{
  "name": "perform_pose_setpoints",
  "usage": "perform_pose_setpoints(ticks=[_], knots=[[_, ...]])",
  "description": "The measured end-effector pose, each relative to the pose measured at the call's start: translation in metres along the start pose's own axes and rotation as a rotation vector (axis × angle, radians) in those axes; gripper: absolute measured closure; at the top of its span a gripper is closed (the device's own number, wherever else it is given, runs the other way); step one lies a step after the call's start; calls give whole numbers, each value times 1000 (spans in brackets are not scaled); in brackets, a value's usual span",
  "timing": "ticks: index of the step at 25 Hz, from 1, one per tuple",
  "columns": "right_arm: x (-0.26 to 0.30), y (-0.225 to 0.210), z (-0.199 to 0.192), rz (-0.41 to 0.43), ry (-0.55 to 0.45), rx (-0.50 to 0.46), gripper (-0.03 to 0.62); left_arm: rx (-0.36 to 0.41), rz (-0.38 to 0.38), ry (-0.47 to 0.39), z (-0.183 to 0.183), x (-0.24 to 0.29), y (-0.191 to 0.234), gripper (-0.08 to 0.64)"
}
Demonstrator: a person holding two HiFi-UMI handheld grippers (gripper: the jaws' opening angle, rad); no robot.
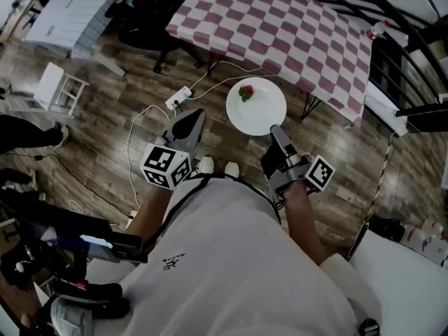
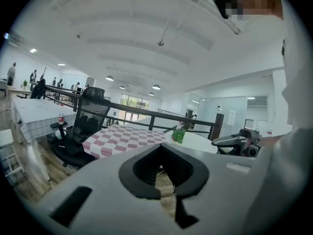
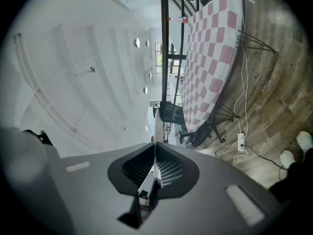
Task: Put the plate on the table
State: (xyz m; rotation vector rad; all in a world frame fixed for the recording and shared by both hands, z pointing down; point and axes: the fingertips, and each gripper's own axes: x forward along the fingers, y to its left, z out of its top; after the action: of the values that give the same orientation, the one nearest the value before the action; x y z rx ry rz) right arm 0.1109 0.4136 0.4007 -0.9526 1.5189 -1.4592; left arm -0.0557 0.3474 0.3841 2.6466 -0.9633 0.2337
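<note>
**Head view.** My right gripper [image 1: 275, 131] held a white plate [image 1: 256, 110] by its rim, at the plate's 5 o'clock, roughly level in front of me. A small red and green bit of food [image 1: 246, 92] sat on the plate toward 10 o'clock. The counter [image 1: 280, 26], under a pink and white checked cloth, lay just beyond the plate at 12 to 1 o'clock. The plate hung over the wooden floor [image 1: 140, 82], not yet over the cloth. My left gripper [image 1: 194, 117] pointed forward at the plate's 8 o'clock, apart from it.

**Left gripper view.** My left jaws were together with nothing between them. The plate [image 2: 198, 142] showed at 2 o'clock and the counter [image 2: 122, 138] at 10 o'clock.

**Right gripper view.** My right jaws were pinched narrow on the plate [image 3: 155, 131], which showed edge-on as a thin white line running to 12 o'clock. The counter [image 3: 210, 58] filled 1 o'clock, tipped sideways.

I judged the pick-up done and the carry nearly done. What was left was to reach over the cloth, lower the plate and let go.
</note>
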Motion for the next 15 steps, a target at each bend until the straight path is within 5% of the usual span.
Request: perform_pose_setpoints(ticks=[15], knots=[[-18,-7,20,23,26,7,571,-2,100,-26,-4,-2,2,558]])
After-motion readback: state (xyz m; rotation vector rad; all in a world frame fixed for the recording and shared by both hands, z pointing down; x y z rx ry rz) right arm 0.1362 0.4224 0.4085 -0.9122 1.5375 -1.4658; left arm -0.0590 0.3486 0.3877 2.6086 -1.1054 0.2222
